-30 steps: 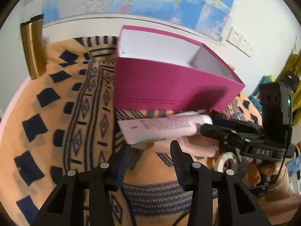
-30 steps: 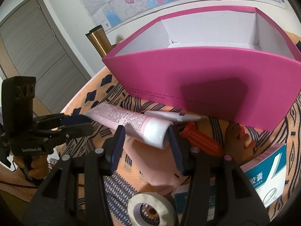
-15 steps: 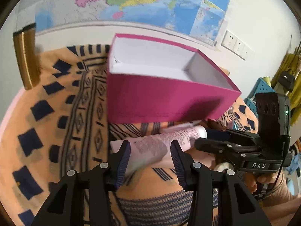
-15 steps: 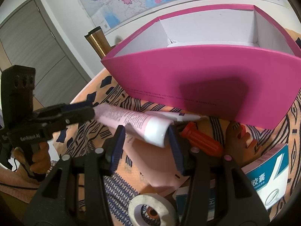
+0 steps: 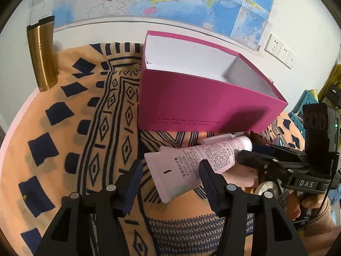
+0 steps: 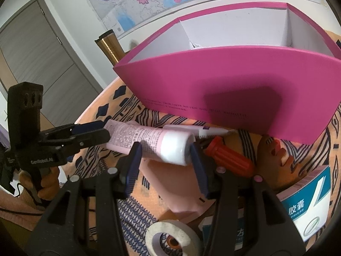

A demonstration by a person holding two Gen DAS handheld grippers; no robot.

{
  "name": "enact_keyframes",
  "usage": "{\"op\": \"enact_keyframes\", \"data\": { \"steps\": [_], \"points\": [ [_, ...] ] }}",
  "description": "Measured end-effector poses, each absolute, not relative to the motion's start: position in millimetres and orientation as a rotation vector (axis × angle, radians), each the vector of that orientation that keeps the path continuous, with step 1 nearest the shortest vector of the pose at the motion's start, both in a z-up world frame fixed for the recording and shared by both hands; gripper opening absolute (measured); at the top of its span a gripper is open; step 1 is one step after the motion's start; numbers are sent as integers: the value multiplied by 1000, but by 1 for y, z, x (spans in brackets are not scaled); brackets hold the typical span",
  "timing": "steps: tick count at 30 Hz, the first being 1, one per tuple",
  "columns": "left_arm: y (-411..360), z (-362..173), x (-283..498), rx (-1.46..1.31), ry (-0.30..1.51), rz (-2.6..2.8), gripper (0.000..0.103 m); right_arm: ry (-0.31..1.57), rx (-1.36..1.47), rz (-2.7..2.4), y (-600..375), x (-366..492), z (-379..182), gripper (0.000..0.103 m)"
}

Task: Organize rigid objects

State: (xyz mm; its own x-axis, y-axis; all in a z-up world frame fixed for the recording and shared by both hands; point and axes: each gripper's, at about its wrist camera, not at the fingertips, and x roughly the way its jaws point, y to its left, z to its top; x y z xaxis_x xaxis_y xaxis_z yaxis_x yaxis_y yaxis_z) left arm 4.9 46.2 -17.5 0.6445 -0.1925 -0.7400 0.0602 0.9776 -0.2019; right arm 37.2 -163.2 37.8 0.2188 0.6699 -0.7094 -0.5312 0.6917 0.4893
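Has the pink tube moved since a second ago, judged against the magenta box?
Barely. In the right wrist view the pink tube lies in front of the magenta box as before, its cap between the right gripper fingers.

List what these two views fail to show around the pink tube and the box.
- Box floor: both views, hidden by its front wall.
- Small white tube: right view, partly behind the pink tube; label too small to read.
- Screwdriver tip: right view, hidden behind the right gripper.
- Tape roll: cut off by the bottom edge.
- Box print: too small to read in either view.
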Motion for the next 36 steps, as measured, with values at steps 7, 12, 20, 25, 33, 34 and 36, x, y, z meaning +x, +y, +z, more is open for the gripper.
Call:
{"op": "enact_keyframes", "data": {
  "steps": [7,12,20,25,33,34,36],
  "points": [
    [40,-19,4,-172,882,-153,57,1055,138,818,-162,35,41,51],
    [34,-15,3,-170,872,-165,58,1054,160,780,-166,36,44,50],
    [24,11,4,-148,808,-199,59,1001,162,735,-175,34,63,50],
    [19,41,8,-128,727,-224,59,932,154,717,-181,36,89,50],
    [14,85,40,-74,609,-235,63,813,148,710,-180,65,128,50],
    [14,87,48,-73,610,-233,63,808,144,706,-179,69,130,50],
    [13,87,60,-65,620,-238,63,808,143,698,-178,80,130,50]
  ]
}}
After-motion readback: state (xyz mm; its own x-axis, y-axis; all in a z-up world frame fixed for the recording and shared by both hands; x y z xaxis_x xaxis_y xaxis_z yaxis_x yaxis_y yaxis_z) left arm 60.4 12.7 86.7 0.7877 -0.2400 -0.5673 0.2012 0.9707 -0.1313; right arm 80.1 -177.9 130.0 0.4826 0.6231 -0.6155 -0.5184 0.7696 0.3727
